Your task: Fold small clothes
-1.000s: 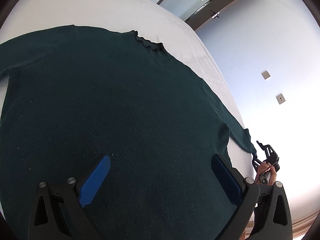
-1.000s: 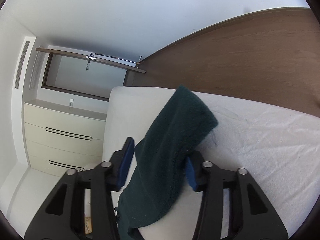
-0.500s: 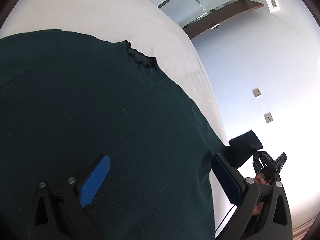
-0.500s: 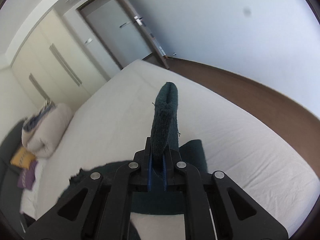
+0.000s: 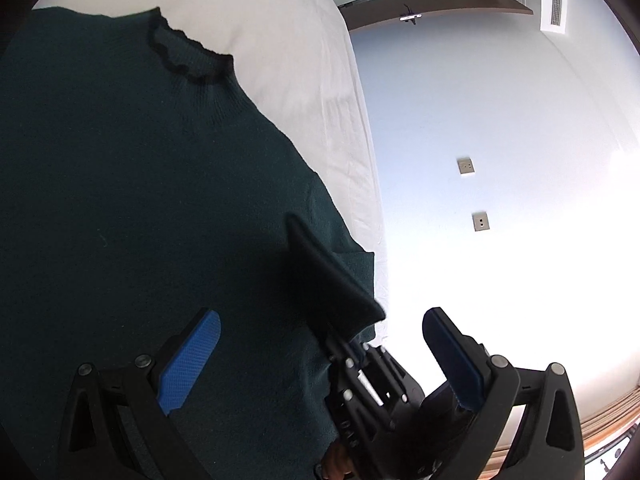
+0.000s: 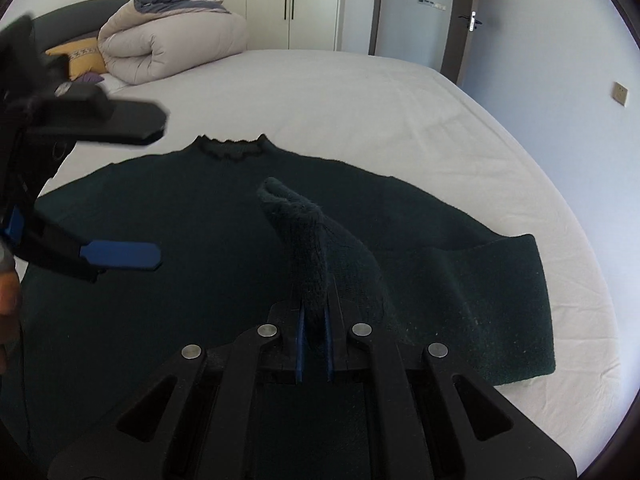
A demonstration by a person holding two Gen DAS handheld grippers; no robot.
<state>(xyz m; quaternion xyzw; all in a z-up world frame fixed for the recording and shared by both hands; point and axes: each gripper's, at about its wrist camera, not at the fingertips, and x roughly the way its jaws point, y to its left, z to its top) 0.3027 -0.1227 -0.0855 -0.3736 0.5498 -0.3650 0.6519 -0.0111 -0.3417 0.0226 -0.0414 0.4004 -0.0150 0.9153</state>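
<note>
A dark green sweater (image 6: pixel 192 216) lies flat on the white bed (image 6: pixel 360 92), its frilled collar (image 6: pixel 232 147) toward the far side. It also fills the left wrist view (image 5: pixel 132 184). My right gripper (image 6: pixel 314 332) is shut on the sweater's right sleeve cuff (image 6: pixel 298 224) and holds it above the sweater's body, the sleeve (image 6: pixel 480 276) folded inward. My left gripper (image 5: pixel 316 356) is open and empty just above the sweater's lower right part. It shows in the right wrist view (image 6: pixel 116 184) at the left. The right gripper and the cuff show in the left wrist view (image 5: pixel 344 344).
A rolled beige duvet (image 6: pixel 172 44) and a yellow pillow (image 6: pixel 80 56) lie at the head of the bed. White wardrobes (image 6: pixel 288 0) and a door (image 6: pixel 460 20) stand behind. The bed's right edge (image 5: pixel 368 184) meets a white wall with sockets (image 5: pixel 466 166).
My right gripper has shut on the sleeve cuff, lifted it and carried it over the sweater's body, folding the sleeve inward. My left gripper has stayed open, drifting right.
</note>
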